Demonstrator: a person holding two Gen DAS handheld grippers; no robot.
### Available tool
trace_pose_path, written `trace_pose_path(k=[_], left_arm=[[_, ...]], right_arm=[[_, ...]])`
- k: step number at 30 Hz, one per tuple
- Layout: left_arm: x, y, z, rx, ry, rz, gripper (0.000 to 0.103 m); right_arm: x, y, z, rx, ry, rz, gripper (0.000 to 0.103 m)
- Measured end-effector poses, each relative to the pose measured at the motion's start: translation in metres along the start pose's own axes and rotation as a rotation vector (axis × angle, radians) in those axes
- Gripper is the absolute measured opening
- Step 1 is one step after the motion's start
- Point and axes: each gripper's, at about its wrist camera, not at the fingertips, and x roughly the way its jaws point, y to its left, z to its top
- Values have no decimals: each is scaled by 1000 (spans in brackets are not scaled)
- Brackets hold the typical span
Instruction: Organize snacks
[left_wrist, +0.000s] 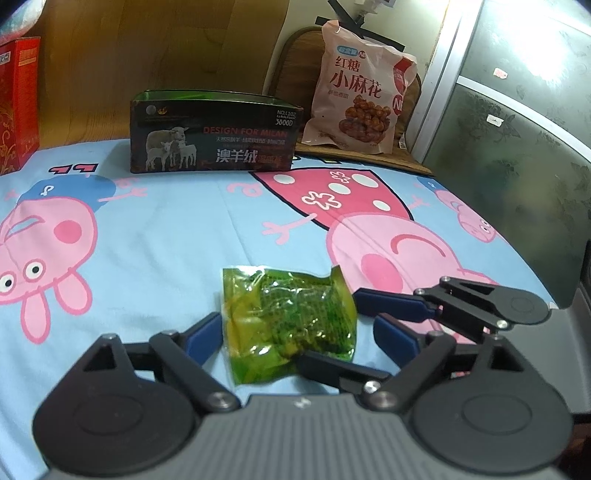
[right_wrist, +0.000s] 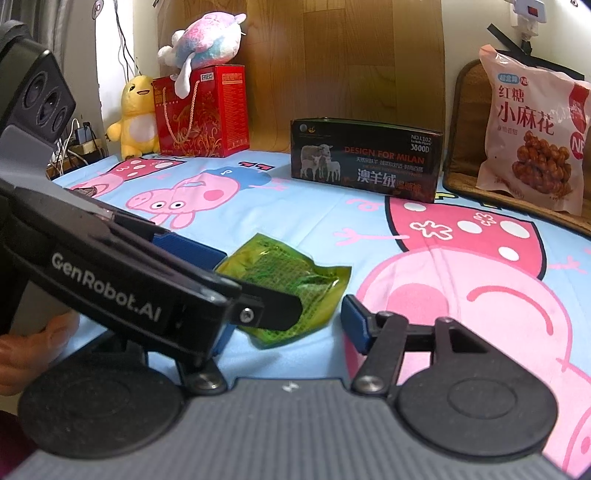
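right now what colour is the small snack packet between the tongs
Translucent green snack packet, with a fine grid pattern; clearest in the left wrist view.

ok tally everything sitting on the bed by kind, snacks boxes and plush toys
snack packets: 2 — green snack packet, pink twisted-dough snack bag
boxes: 2 — dark open-top box with sheep picture, red gift box
plush toys: 2 — yellow duck plush, pastel plush on top of the red box
total: 6
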Motion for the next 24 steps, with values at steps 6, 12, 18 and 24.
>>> trace_pose_path(k=[6,12,18,24], left_arm=[[-3,0,-2,-13,-2,23,87],[-9,6,-3,-33,-7,76,80],[-11,8,-5,-28,-14,102,74],[-11,7,-7,-21,-16,115,74]], right_arm=[[0,1,0,-2,0,-2,65],[0,1,0,-3,0,-2,65],[0,1,0,-7,1,-4,65],[0,3,-1,-19,3,-10,66]])
